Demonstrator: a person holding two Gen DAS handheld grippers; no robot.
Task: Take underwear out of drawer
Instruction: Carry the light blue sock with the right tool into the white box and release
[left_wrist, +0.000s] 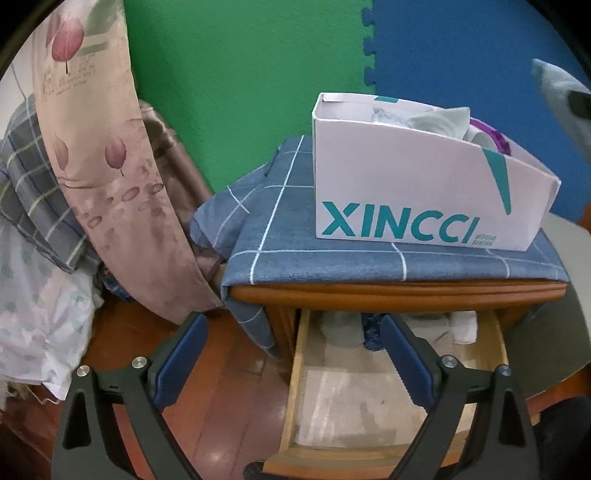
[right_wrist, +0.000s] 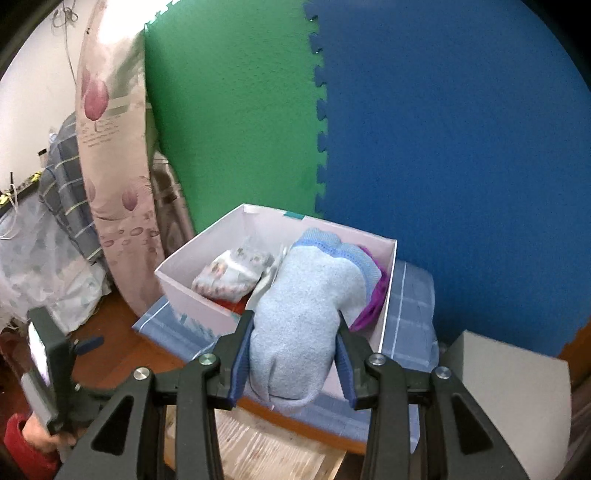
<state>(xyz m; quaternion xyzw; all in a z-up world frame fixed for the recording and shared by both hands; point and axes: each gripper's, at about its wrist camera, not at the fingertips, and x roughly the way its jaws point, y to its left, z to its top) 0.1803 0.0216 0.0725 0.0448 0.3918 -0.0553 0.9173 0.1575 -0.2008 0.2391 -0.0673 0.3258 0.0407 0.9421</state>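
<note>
The light blue underwear (right_wrist: 295, 325) sits clamped between the two blue pads of the right claw (right_wrist: 293, 356), a soft folded bundle whose lower end droops below the fingers. It hangs over the near wall of the white shoe box (right_wrist: 192, 295), and its far end hides part of what lies inside. In the left wrist view only a grey-blue corner of it (left_wrist: 554, 88) shows at the right edge, blurred and cut off.

Inside the box, a small patterned folded piece (right_wrist: 232, 273) lies at the left, a purple garment (right_wrist: 373, 302) peeks out at the right behind the held bundle, and something reddish shows low between them, too hidden to name. From the left wrist view the box's tall side with the teal XINCCI lettering blocks most of the contents; only pale fabric and a sliver of purple rise above the rim.

The box stands on a blue checked cloth (left_wrist: 332, 236) that covers the surface of a wooden nightstand (left_wrist: 399, 291). Below, the drawer (left_wrist: 299, 369) is pulled out; at its back sit a grey folded item (left_wrist: 343, 332), a dark blue one, and a white one (left_wrist: 463, 326), all shadowed and probably more underwear. The front of the drawer shows bare liner.

The left claw (left_wrist: 291, 354) is spread wide with nothing between its pads, held in front of the open drawer.
</note>
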